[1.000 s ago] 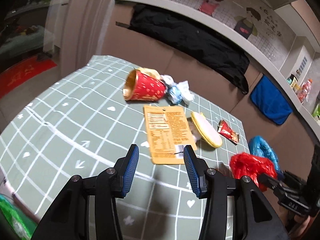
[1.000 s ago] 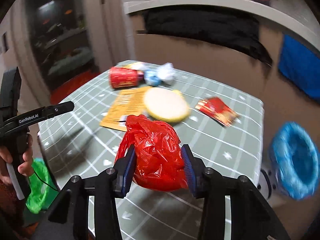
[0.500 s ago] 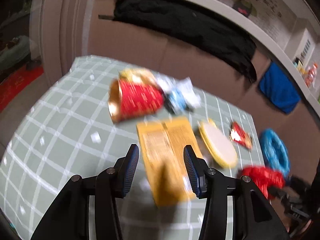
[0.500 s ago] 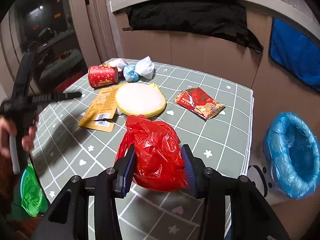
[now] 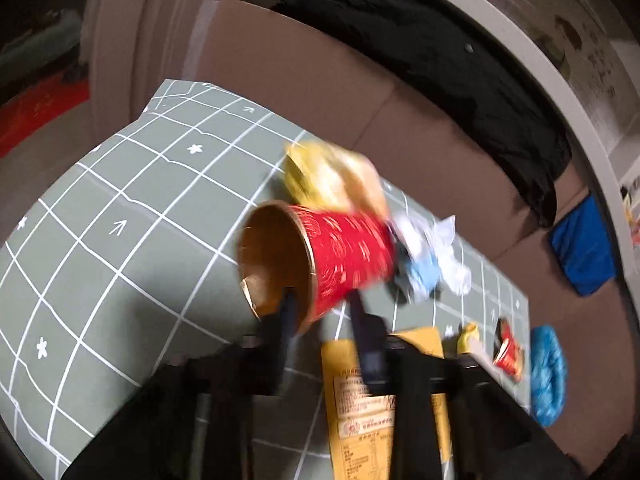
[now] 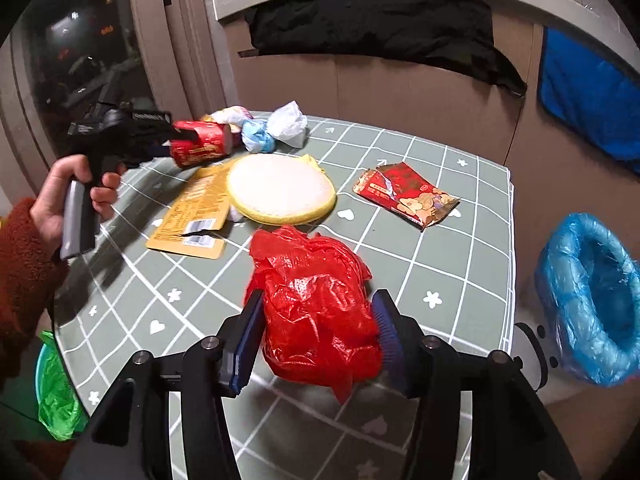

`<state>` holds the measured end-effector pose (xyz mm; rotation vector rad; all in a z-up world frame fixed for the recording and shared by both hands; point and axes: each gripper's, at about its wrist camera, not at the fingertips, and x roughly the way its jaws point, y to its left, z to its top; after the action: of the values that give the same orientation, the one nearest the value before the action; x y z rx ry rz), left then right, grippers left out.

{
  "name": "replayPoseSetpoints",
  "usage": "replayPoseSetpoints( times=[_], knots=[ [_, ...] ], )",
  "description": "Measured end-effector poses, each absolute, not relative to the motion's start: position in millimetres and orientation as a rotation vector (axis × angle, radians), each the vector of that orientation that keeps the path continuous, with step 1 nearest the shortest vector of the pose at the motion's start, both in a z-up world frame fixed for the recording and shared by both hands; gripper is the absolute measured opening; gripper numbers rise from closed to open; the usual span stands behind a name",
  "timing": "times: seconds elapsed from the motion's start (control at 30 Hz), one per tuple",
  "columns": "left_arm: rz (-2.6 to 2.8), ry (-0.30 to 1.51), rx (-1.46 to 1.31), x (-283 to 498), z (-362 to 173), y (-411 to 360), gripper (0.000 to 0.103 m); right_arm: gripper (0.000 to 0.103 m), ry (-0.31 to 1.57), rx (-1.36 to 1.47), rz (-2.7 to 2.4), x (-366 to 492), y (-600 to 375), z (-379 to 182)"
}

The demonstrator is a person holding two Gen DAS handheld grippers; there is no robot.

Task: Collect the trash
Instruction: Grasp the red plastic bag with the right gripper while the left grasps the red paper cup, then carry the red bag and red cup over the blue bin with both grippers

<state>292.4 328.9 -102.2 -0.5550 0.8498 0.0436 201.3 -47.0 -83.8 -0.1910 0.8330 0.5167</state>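
Note:
A red paper cup (image 5: 344, 256) lies on its side on the green checked table (image 5: 120, 248). My left gripper (image 5: 320, 308) is open, one finger inside the cup's mouth, the other outside its wall. It shows from the right wrist view (image 6: 180, 140) at the cup (image 6: 200, 146). My right gripper (image 6: 316, 336) is shut on a crumpled red plastic bag (image 6: 316, 316), held just above the table. The left view is blurred.
On the table lie an orange flat packet (image 6: 196, 208), a round yellow-rimmed lid (image 6: 280, 188), a red snack wrapper (image 6: 404, 192), blue and white crumpled wrappers (image 6: 276, 128) and a yellow wrapper (image 5: 328, 176). A blue-lined bin (image 6: 592, 304) stands right of the table, a green-lined one (image 6: 56, 392) left.
My left gripper has moved forward over the orange packet to the red cup, one finger entering its mouth. My right gripper has kept hold of the red bag.

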Motion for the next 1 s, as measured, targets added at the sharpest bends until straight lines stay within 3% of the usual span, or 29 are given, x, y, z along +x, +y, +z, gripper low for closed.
replayPoseSetpoints(
  times=[0.07,0.13,0.43,0.67,0.77,1.0],
  knots=[
    [0.070,0.834,-0.513,280,-96,322,0.005,0.051,0.805,-0.216,0.510,194,-47,-76],
    [0.071,0.811,-0.502,263,-87,318,0.003,0.051,0.790,-0.234,0.505,191,-46,-72],
    [0.096,0.712,-0.445,157,-50,291,0.002,0.054,0.700,-0.317,0.571,161,-48,-51],
    [0.043,0.712,-0.412,136,-37,261,0.002,0.055,0.656,-0.218,0.572,164,-62,-36],
    [0.001,0.711,-0.385,136,-37,246,0.002,0.062,0.639,-0.217,0.593,160,-66,-33],
    [-0.045,0.720,-0.394,131,-45,231,0.002,0.062,0.711,-0.313,0.623,199,-40,-64]
  ],
)
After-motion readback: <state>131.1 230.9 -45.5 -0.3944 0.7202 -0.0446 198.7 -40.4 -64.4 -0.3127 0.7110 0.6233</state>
